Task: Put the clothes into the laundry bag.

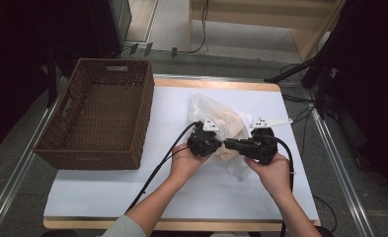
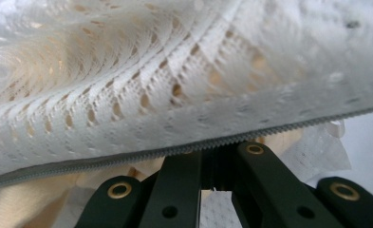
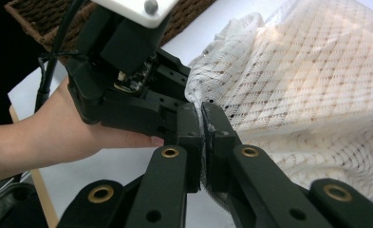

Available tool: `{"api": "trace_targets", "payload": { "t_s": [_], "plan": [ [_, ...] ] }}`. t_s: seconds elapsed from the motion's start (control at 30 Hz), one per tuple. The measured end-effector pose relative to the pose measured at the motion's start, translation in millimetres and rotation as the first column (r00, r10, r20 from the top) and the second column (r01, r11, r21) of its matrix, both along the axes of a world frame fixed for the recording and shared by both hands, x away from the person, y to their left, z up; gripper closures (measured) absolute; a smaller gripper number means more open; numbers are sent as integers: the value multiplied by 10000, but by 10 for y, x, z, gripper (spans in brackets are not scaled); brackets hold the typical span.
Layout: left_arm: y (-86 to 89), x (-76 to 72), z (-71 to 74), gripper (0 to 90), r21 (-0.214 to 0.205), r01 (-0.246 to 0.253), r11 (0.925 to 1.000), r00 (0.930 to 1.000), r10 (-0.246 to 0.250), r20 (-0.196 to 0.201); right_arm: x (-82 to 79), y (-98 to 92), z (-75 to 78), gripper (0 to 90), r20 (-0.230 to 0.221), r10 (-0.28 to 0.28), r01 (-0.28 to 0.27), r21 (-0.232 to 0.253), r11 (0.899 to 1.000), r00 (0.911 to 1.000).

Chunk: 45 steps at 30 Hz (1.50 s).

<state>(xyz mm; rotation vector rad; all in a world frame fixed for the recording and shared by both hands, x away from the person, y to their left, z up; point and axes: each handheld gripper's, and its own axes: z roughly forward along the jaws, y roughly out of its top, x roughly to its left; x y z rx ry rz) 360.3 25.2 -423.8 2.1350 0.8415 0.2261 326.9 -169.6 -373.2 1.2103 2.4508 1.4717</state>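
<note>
2 claws on 1 white mesh laundry bag (image 1: pixel 216 121), mid-surface. Left claw (image 1: pixel 220 144) and right claw (image 1: pixel 227 144) nearly tip to tip at the bag's near edge, pointing at each other, 1 hand behind each.

Left claw (image 2: pixel 216 159): jaws together, clamped on the bag right at the grey zipper (image 2: pixel 174 150). Zipper line running across just above the jaw tips, mesh draped over and beyond. Cream fabric (image 2: pixel 27 202) visible through the mesh and below the zipper, left of the jaws.

Right claw (image 3: pixel 203 137): jaws together, pinched on a thin fold of mesh at the bag's edge. Bulk of the bag (image 3: pixel 312 95) up and to the right of the tips, cream contents showing through. Left claw body just left of the tips, nearly touching, held by the left hand (image 3: pixel 56 137).

Bag bunched and slightly lifted between the 2 claws, rest of it lying on the white surface (image 1: pixel 181 187) past them. Exact amount of lift: cannot tell.

Brown wicker basket (image 1: pixel 100 113) well off to the left claw's outer side, apart from the bag, sitting on the surface's far left edge and overhanging it. Black cable (image 1: pixel 157 170) trailing from the left claw back toward the near edge; right claw's cable running down past the right wrist. White marker plate (image 1: pixel 270 122) on top of the right claw.
</note>
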Motion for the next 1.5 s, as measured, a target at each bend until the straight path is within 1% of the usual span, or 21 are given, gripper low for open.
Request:
{"api": "trace_targets", "payload": {
  "t_s": [0.03, 0.2, 0.23, 0.27, 0.3, 0.4, 0.47, 0.5, 0.63, 0.8, 0.87, 0.9, 0.97, 1.03, 1.07, 1.13, 1.2, 1.23, 1.33, 1.37, 1.5],
  "plan": [
    [0, 3, 2, 900, -40, -32, 10000, 10000, 32, 6, -7, 5, 12, 881, -40, -1, 1, 37, 10000, 10000],
    [-15, 55, 31, 900, -143, -110, 9998, 9999, 110, -6, 19, -27, 22, 880, 152, -210, 209, 31, 9998, 9997],
    [-45, 92, 57, 900, -30, -56, 10000, 10000, 56, 50, 63, -68, 4, 881, 147, -445, 446, -66, 9990, 9989],
    [-45, 92, 57, 900, -30, -56, 10000, 10000, 56, 50, 87, -93, -8, 881, 70, -516, 516, -20, 9987, 9986],
    [-78, 133, 86, 900, 88, -101, 9999, 9999, 100, 36, 108, -114, -18, 881, 60, -613, 613, -6, 9981, 9981],
    [-124, 209, 123, 900, -71, -189, 9998, 9998, 189, -6, 160, -169, -39, 880, 69, -876, 877, -44, 9961, 9961],
    [-136, 228, 130, 900, -3, -157, 9999, 9999, 157, 18, 176, -188, -48, 880, 53, -958, 958, 10, 9954, 9954],
    [-178, 283, 130, 900, 139, -140, 9998, 9999, 140, -4, 207, -227, -65, 880, 2, -1082, 1082, 15, 9941, 9941],
    [-223, 396, 79, 900, 289, -375, 9989, 9993, 377, -50, 254, -271, -107, 881, -163, -1217, 1217, -32, 9926, 9924],
    [-231, 481, 13, 900, 240, -568, 9981, 9982, 573, -189, 289, -294, -145, 881, -316, -1307, 1306, -67, 9914, 9909],
    [-223, 534, -36, 900, 383, -782, 9962, 9966, 792, -245, 301, -299, -167, 881, -384, -1358, 1355, -101, 9907, 9900],
    [-207, 581, -70, 900, 407, -958, 9946, 9946, 973, -359, 311, -294, -189, 881, -426, -1361, 1355, -173, 9906, 9898],
    [-189, 634, -101, 900, 534, -1146, 9920, 9926, 1165, -349, 317, -286, -204, 881, -482, -1363, 1353, -238, 9905, 9895],
    [-171, 683, -127, 900, 579, -1194, 9912, 9914, 1223, -477, 324, -270, -220, 881, -494, -1346, 1331, -327, 9906, 9897],
    [-167, 698, -141, 900, 520, -1232, 9910, 9903, 1261, -581, 327, -260, -228, 881, -512, -1341, 1324, -359, 9905, 9896],
    [-153, 707, -139, 900, 605, -1135, 9917, 9909, 1174, -651, 332, -246, -244, 881, -551, -1332, 1310, -409, 9905, 9896],
    [-148, 703, -133, 900, 573, -1111, 9922, 9909, 1150, -702, 332, -236, -250, 880, -584, -1300, 1277, -403, 9910, 9898],
    [-124, 690, -103, 900, 337, -1097, 9934, 9889, 1125, -971, 323, -219, -251, 881, -559, -1255, 1232, -437, 9914, 9905],
    [-106, 654, -63, 900, 247, -974, 9949, 9905, 993, -946, 317, -206, -247, 881, -508, -1200, 1176, -483, 9919, 9915],
    [-85, 605, -22, 900, 340, -772, 9964, 9934, 798, -829, 314, -202, -248, 880, -497, -1207, 1183, -486, 9918, 9914],
    [-6, 514, 40, 881, 96, -544, 9985, 9939, 551, -953, 309, -209, -247, 880, -480, -1200, 1177, -473, 9919, 9916]
  ]
}}
